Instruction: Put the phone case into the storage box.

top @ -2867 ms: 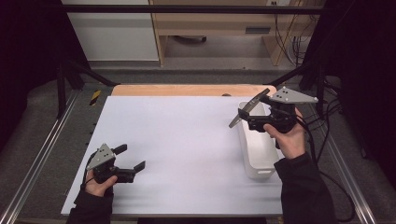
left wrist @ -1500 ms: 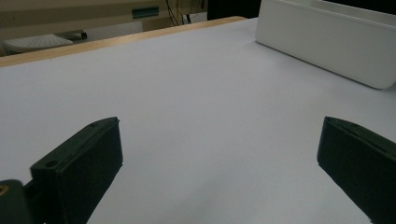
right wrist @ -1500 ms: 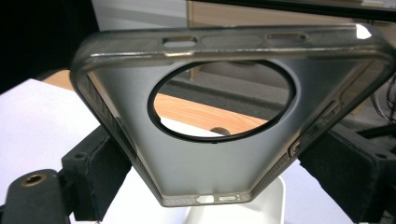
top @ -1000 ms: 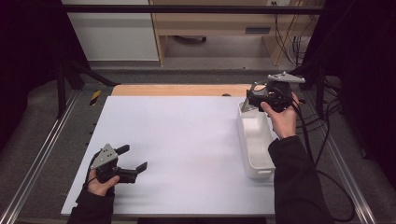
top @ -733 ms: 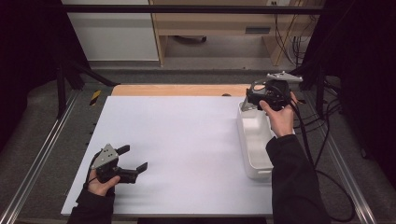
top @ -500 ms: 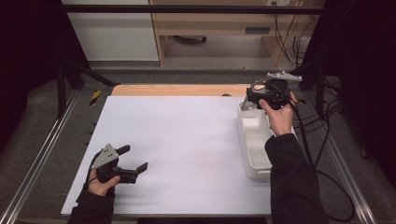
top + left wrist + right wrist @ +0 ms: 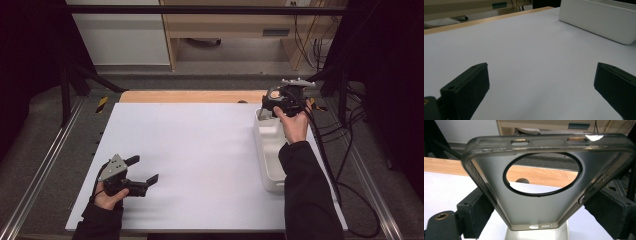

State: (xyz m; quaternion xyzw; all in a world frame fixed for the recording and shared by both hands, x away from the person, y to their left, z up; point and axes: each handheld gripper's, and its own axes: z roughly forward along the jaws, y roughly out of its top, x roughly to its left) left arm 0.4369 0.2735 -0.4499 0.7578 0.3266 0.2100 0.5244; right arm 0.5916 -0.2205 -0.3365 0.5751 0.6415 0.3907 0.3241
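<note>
A clear phone case (image 7: 536,202) is being held between the jaws of the right gripper (image 7: 280,102), clamped at its two long edges, w/ its round camera hole facing the lens. It is being kept above the far end of the white tray (image 7: 267,150), which is lying along the table (image 7: 200,145) edge. The left gripper (image 7: 134,176) is being rested on the table, well apart from the tray, on the near side, jaws spread wide w/ nothing between them.
</note>
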